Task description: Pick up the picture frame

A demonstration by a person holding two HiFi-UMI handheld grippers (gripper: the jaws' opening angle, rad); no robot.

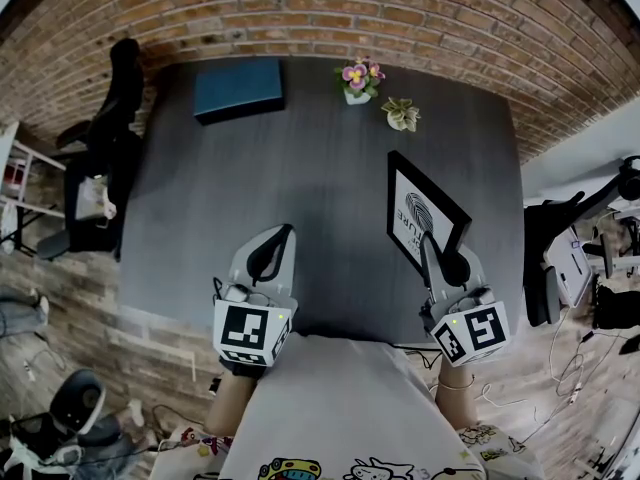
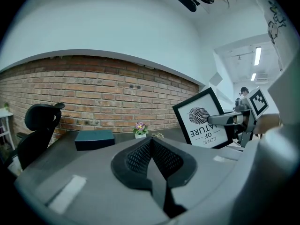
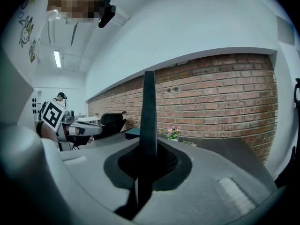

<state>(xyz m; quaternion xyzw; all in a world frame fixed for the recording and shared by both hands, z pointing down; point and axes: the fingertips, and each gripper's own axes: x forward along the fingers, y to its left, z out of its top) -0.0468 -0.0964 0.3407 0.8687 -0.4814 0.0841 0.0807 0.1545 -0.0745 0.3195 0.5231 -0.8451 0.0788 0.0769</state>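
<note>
Head view: a dark table (image 1: pixel 300 228) stands against a brick wall (image 1: pixel 300 8). At the table's right front, the right gripper (image 1: pixel 433 258) pinches the upright picture frame (image 1: pixel 420 203). Left gripper view: the left gripper (image 2: pixel 151 146) is pressed together, empty, above the table. Right gripper view: the frame's edge is clamped between the jaws.

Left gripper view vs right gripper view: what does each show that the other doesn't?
Only left: the picture frame with its printed face showing, and the right gripper clamped on its edge. Only right: the frame edge-on between that gripper's own jaws, plus the left gripper. Shared: brick wall, flower pot, blue box, black chair.
</note>
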